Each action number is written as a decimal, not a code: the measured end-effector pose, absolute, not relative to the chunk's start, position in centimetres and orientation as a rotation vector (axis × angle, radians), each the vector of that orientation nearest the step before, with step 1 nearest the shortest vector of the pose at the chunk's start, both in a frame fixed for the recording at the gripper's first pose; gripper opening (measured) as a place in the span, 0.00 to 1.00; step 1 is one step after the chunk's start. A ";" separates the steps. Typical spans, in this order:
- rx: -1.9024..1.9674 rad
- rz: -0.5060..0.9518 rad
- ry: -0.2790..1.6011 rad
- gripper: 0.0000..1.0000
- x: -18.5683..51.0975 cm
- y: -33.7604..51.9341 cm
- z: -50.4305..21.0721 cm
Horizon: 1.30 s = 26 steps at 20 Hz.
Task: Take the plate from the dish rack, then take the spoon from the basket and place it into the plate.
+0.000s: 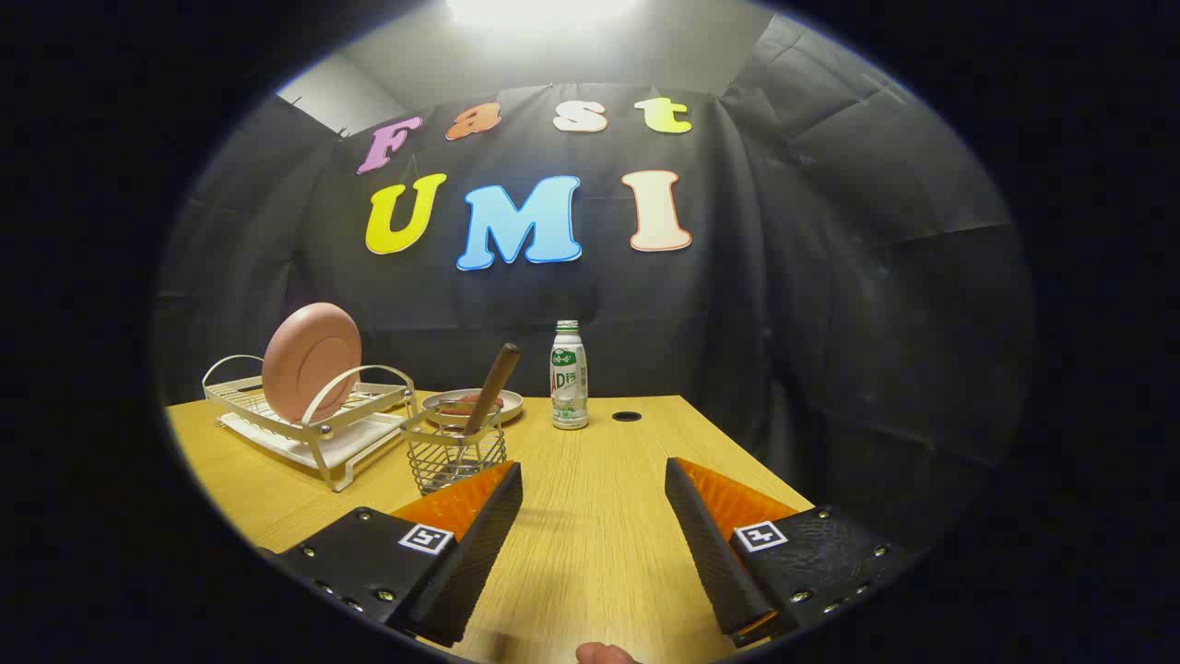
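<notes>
- Nearest to us, our gripper (593,480) hangs over the wooden worktop (590,544) with its jaws wide apart and nothing between them; only bare wood lies in the gap
- We see the pink plate (312,361) standing on edge in the white dish rack (313,429), beyond the left finger and well apart from it; nothing has been lifted yet, so we judge the task to be at its very start
- Our main worry is the plate's rim: it is smooth and leans against a wire hoop, so a pinch taken too shallow could let it slip, or drag the light rack along with it
- The wire basket (454,456) stands just ahead of the left fingertip, between us and the rack; a straight reach could knock it over
- The spoon (489,380) leans out of the basket with its brown handle up; a nudge would shift it
- Behind the basket sit a small dish (509,403) and a bottle (569,376); the tall bottle could topple if we swing wide to the right
</notes>
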State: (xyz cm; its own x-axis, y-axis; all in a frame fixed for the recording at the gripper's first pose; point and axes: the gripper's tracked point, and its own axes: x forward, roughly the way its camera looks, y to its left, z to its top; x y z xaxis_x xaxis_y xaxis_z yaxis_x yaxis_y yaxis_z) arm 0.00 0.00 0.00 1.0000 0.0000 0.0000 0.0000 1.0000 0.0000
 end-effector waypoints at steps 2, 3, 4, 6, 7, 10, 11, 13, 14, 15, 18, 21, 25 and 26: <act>0.000 -0.010 -0.014 0.95 1.5 -0.3 0.7; 0.000 -0.015 -0.023 0.95 2.7 -0.4 1.0; 0.002 -0.021 -0.028 0.95 3.8 -0.6 1.3; 0.030 -0.039 -0.036 0.96 5.5 -1.0 2.5; 0.039 -0.052 -0.039 0.96 5.7 -1.3 3.3; 0.019 -0.073 -0.020 0.95 4.8 -1.2 5.5; 0.007 -0.067 -0.004 0.95 4.2 -0.8 6.3; -0.004 -0.045 -0.012 0.95 2.6 0.7 9.5; 0.000 -0.034 -0.024 0.95 1.8 1.6 11.3; -0.005 -0.032 -0.032 0.95 1.1 2.6 13.2; 0.006 0.001 -0.053 0.95 -0.3 6.2 18.6; 0.021 0.051 -0.058 0.95 -0.9 10.4 22.8; 0.022 0.095 -0.048 0.95 -0.2 14.8 25.4; 0.016 0.102 -0.042 0.95 0.0 15.7 25.9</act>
